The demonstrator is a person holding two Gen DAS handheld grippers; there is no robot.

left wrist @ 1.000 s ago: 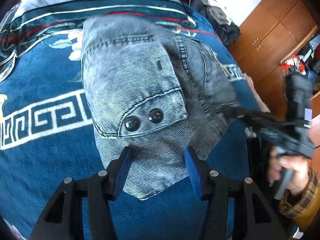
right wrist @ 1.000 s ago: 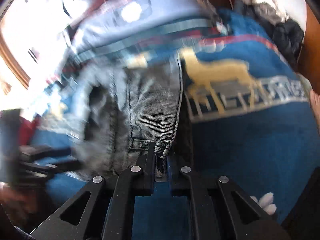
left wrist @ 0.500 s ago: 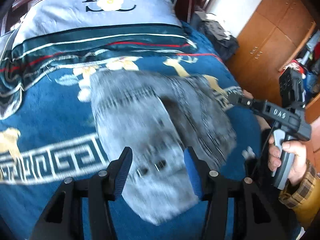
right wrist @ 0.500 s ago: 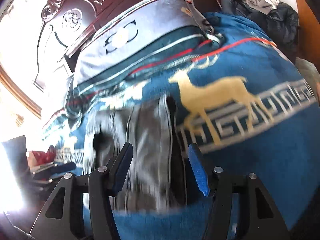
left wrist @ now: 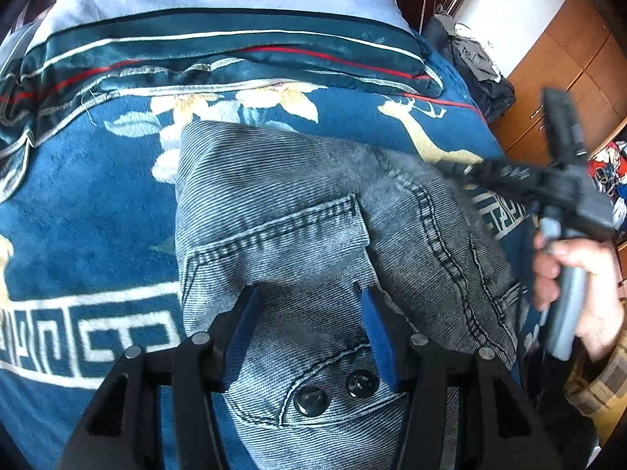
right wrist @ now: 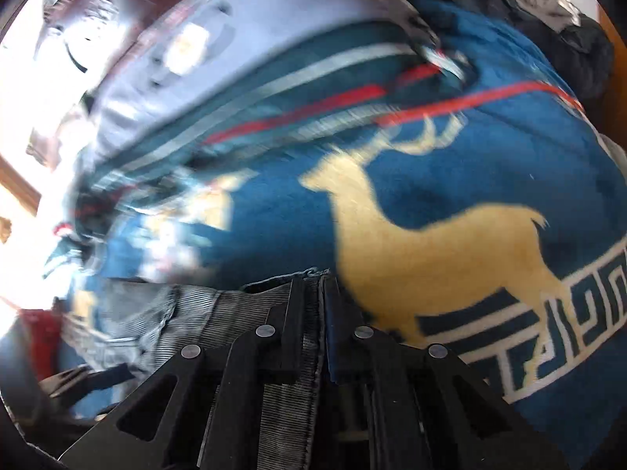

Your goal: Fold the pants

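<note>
1. The washed grey-blue denim pants (left wrist: 313,243) lie partly folded on the bed, on a blue plush blanket with a gold deer and a white key border (left wrist: 90,235), the buttoned pocket flap nearest me
2. My left gripper (left wrist: 309,337) stands about half open over the pocket area, its blue pads either side of the cloth without pinching it
3. My right gripper (right wrist: 315,305) has just been closing and now pinches a seamed edge of the denim between its jaws, at the right side of the pile
4. Risk: the grip looks to be on a thin edge only, so a fast pull could slip it free or drag one layer and skew the fold; the loose left side may bunch
5. Hard to read: the right view is heavily blurred, my gripper bodies hide the near hem, and how many layers I hold I cannot tell
</note>
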